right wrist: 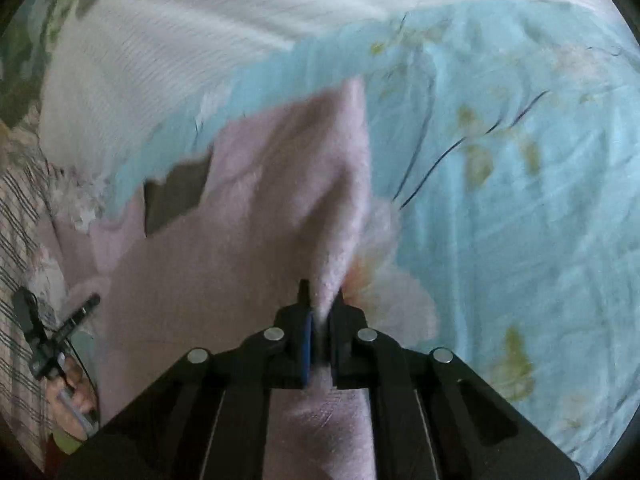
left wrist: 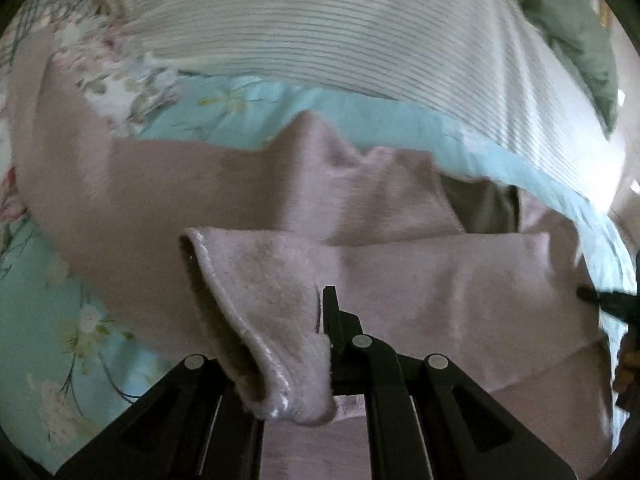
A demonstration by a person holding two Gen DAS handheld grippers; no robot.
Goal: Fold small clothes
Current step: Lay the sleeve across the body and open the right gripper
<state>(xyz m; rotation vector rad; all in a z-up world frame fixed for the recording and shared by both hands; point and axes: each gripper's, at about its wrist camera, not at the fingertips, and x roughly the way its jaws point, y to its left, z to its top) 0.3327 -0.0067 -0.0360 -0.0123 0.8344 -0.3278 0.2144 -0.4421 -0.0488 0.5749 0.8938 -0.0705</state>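
Note:
A pale pink fuzzy garment lies spread over a light blue floral bedsheet. My left gripper is shut on a folded edge of the pink garment and holds it lifted; only its right finger shows, the other is hidden by cloth. In the right wrist view my right gripper is shut on another pinched edge of the same pink garment, which rises in a ridge ahead of it. A dark patch shows at the garment's far edge.
A white ribbed blanket lies across the far side of the bed, also in the right wrist view. A grey-green pillow sits at the far right. The other gripper and hand appear at left.

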